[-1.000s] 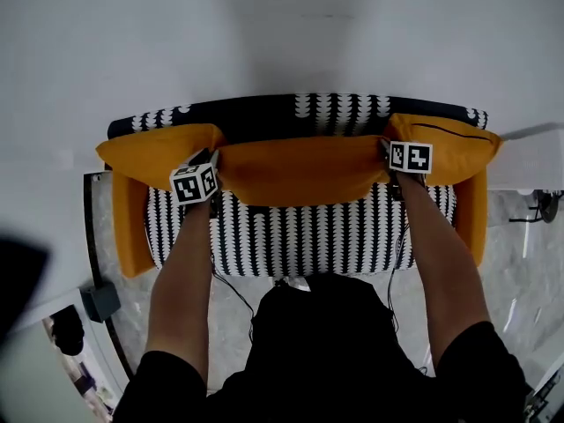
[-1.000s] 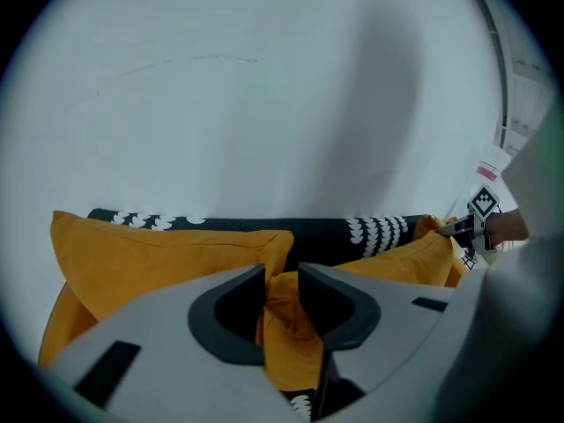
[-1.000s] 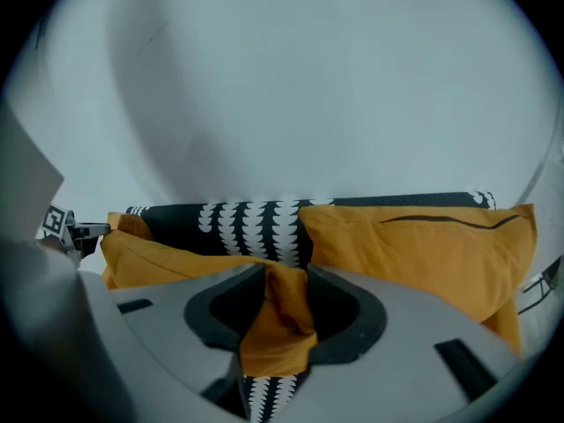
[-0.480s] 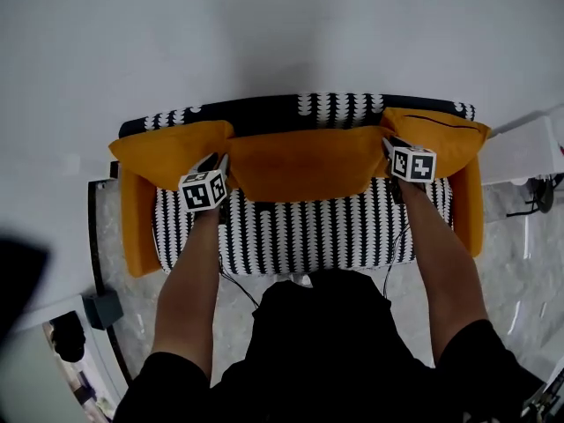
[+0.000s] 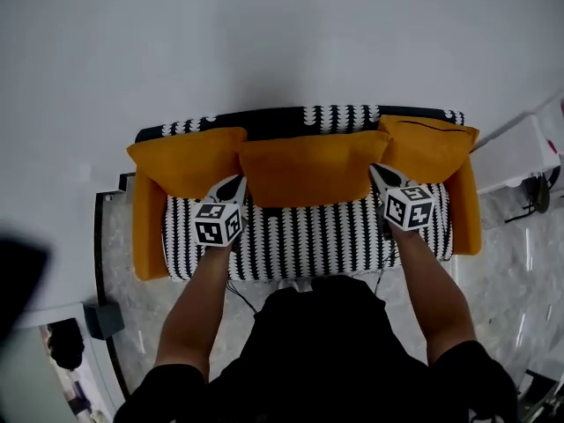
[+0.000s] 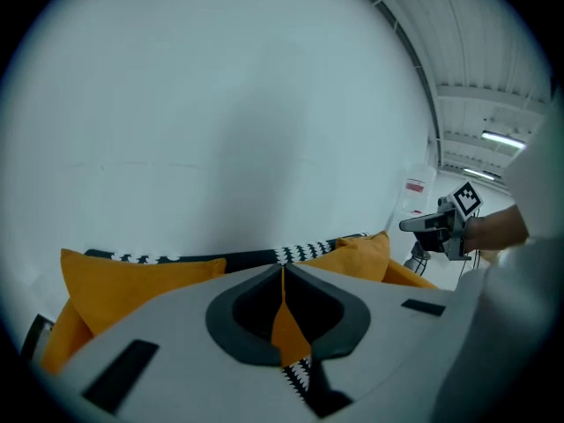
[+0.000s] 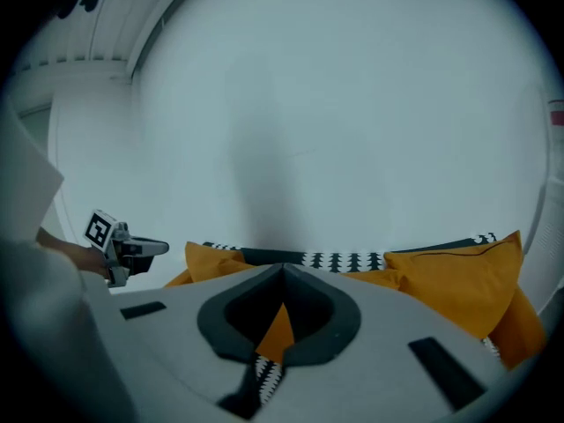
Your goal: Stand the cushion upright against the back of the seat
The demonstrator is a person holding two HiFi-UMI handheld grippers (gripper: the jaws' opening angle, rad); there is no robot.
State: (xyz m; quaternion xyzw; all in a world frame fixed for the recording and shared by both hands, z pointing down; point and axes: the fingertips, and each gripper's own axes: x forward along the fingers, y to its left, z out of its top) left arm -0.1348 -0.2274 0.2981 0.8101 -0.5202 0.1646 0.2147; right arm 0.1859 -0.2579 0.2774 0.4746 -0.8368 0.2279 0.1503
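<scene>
The middle orange cushion stands upright against the black-and-white sofa back, between a left orange cushion and a right one. My left gripper hovers over the patterned seat just short of the middle cushion's lower left corner; its jaws are closing, tips together, with nothing between them. My right gripper is shut and empty by the lower right corner. In the left gripper view the closed tips point at the cushions; the right gripper view shows its own closed tips likewise.
The sofa has orange armrests on both sides and stands against a white wall. A grey box sits on the marble floor at the left. White furniture stands to the right of the sofa.
Both grippers let go of the middle cushion's ends, drew back toward me and up, and closed. The cushion stays upright against the back.
</scene>
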